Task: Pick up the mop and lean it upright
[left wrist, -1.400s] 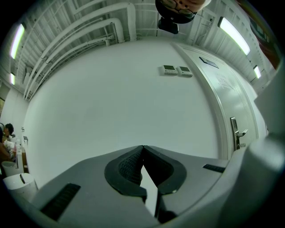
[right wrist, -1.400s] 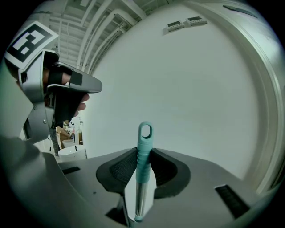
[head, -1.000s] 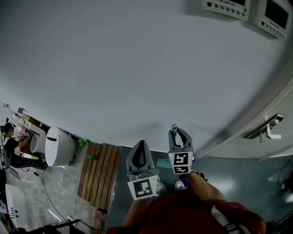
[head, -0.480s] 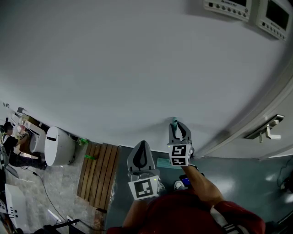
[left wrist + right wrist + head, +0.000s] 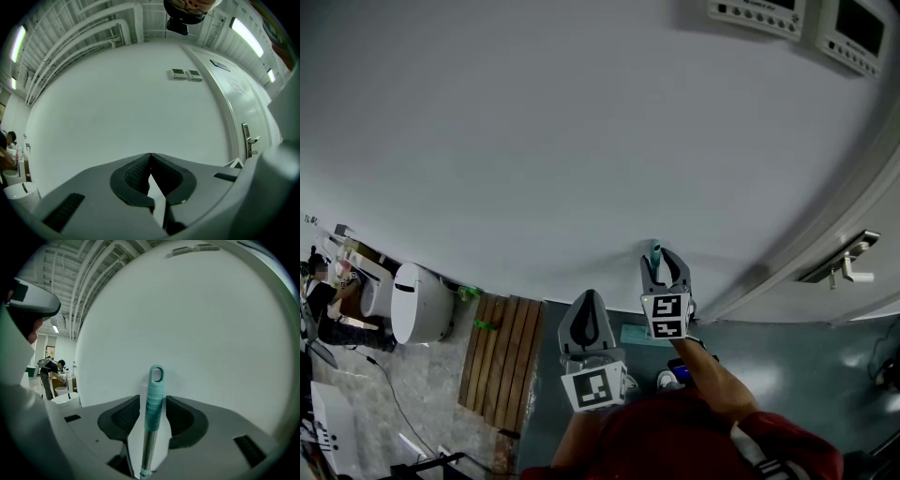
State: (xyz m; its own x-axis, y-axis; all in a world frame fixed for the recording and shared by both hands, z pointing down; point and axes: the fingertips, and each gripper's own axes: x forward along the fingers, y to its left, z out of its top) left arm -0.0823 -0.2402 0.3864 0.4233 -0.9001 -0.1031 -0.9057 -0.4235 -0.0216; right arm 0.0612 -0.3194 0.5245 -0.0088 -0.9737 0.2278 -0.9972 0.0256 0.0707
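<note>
The mop's handle [image 5: 156,394], a metal pole with a teal grip and a hanging loop at the top, stands upright with its top against the white wall [image 5: 197,324]. My right gripper [image 5: 153,401] has the handle between its jaws. The jaws are opening, and a gap shows between the grip and each pad. In the head view the handle's top [image 5: 655,251] pokes out above the right gripper [image 5: 664,264]. My left gripper [image 5: 589,298] hangs just left of it and lower, shut on nothing [image 5: 150,155]. The mop's head is hidden.
A door with a lever handle [image 5: 848,272] lies at the right, and wall control panels [image 5: 759,14] sit high up. A wooden pallet [image 5: 502,356] and a white round bin [image 5: 417,302] stand on the floor at the left. A person [image 5: 319,300] works far left.
The right gripper moved the handle's top a little closer to the wall, then its jaws spread apart off the grip. The left gripper barely moved.
</note>
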